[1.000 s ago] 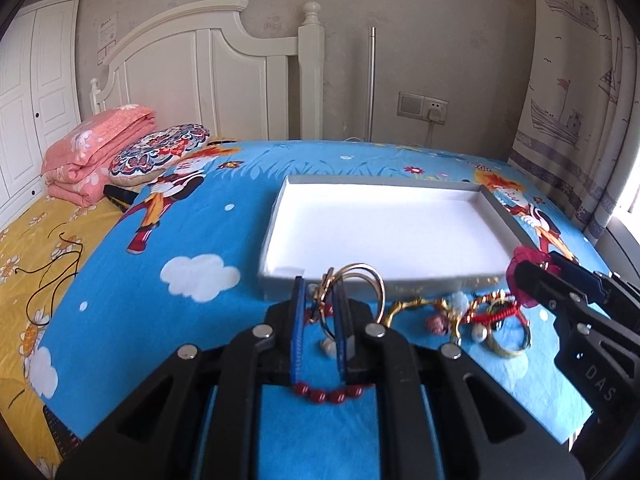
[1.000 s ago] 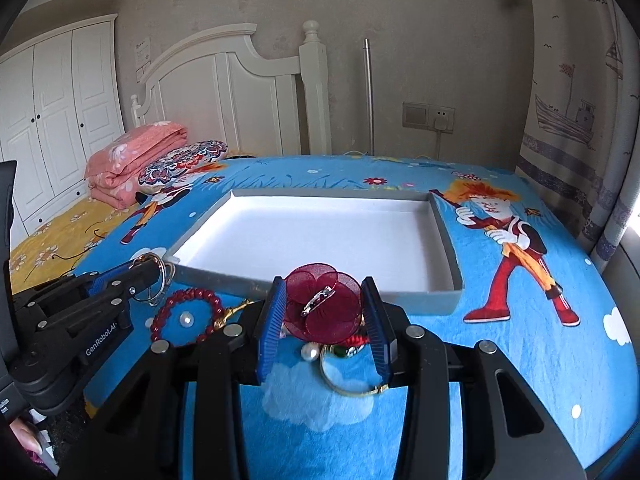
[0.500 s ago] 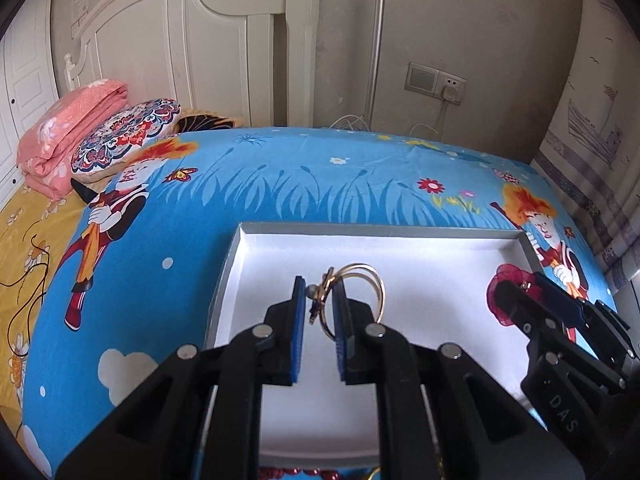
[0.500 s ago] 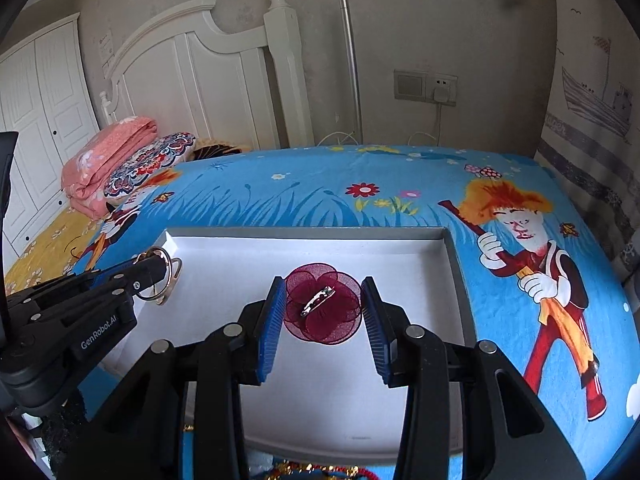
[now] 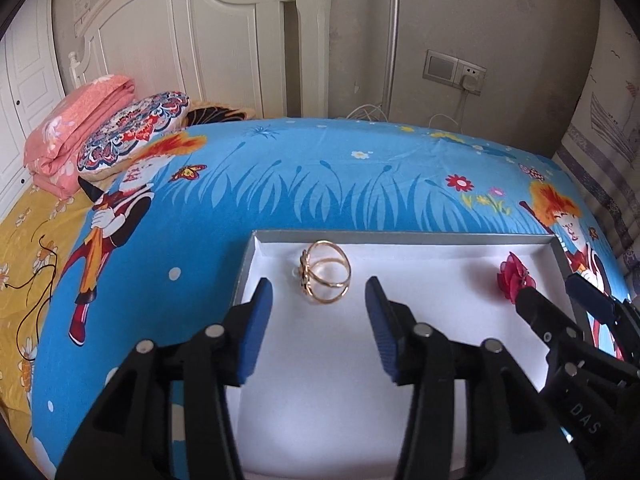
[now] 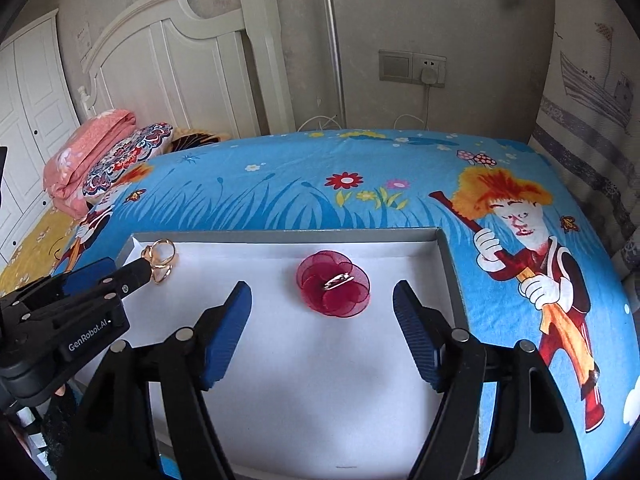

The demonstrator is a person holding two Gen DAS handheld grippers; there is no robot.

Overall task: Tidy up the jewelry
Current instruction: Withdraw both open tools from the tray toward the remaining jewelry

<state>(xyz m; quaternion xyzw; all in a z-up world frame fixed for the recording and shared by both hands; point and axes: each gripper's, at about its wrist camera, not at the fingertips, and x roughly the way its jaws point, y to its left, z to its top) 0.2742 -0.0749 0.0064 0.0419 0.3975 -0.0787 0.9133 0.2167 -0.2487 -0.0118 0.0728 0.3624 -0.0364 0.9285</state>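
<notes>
A grey-rimmed tray with a white floor lies on the blue bed. A gold bangle lies in its far left corner, just ahead of my open, empty left gripper. It also shows in the right wrist view. A dark red gauze flower brooch lies on the tray floor toward the far right, just ahead of my open, empty right gripper. The brooch also shows in the left wrist view, beside the right gripper's fingers.
A white headboard and grey wall stand behind the bed. A folded pink blanket and a patterned pillow lie at the far left. A curtain hangs at the right. A wall socket with a plug is behind.
Both grippers carried their items from the near bed edge over the tray, then opened. The bangle and the brooch now lie on the tray floor.
</notes>
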